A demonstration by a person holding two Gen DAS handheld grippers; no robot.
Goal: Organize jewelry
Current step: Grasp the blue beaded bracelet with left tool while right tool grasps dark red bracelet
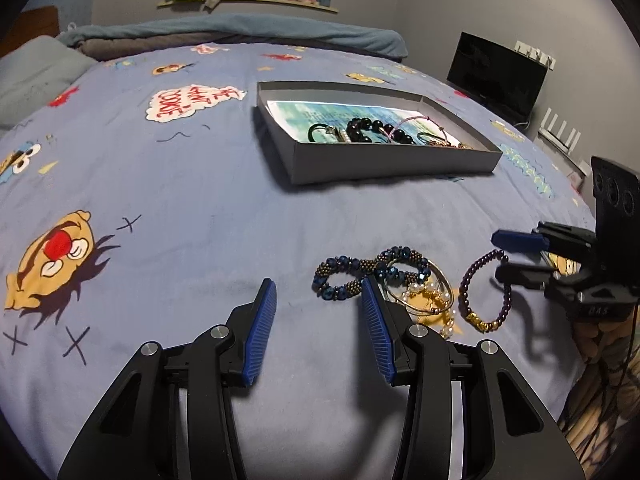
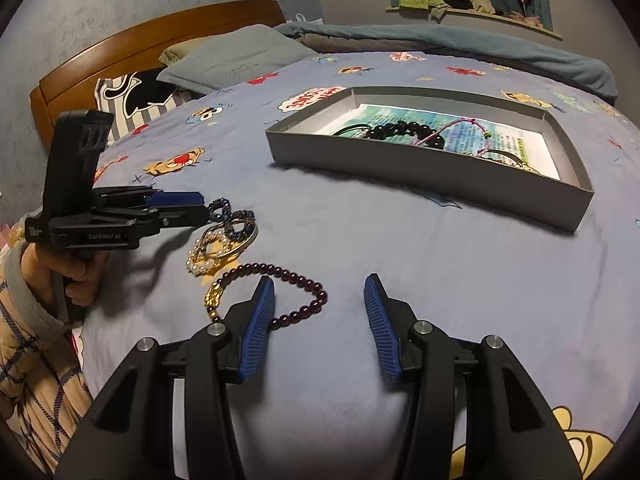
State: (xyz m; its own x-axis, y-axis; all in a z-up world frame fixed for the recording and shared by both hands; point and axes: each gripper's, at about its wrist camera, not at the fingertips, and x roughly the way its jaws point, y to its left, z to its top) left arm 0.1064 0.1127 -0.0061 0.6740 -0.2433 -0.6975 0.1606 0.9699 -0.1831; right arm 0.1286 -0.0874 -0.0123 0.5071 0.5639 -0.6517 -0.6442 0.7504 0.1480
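Right wrist view: your right gripper (image 2: 319, 300) is spread, empty, with the purple bead bracelet (image 2: 280, 280) at its left finger. Your left gripper (image 1: 318, 308), also spread, sits by the blue beaded bracelet (image 1: 372, 272) and gold bangles (image 1: 424, 292). At 12 o'clock, the grey box (image 2: 420, 176) already holds several pieces; three or so remain. Open bedspread (image 2: 440, 260) lies between.

We are in a home bedroom: a bed (image 2: 400, 240) with a cartoon-print sheet, wooden headboard (image 2: 160, 36), pillows (image 2: 236, 56), a rumpled blanket (image 1: 240, 32), and a clothes-strewn shelf (image 1: 248, 0) on the wall.
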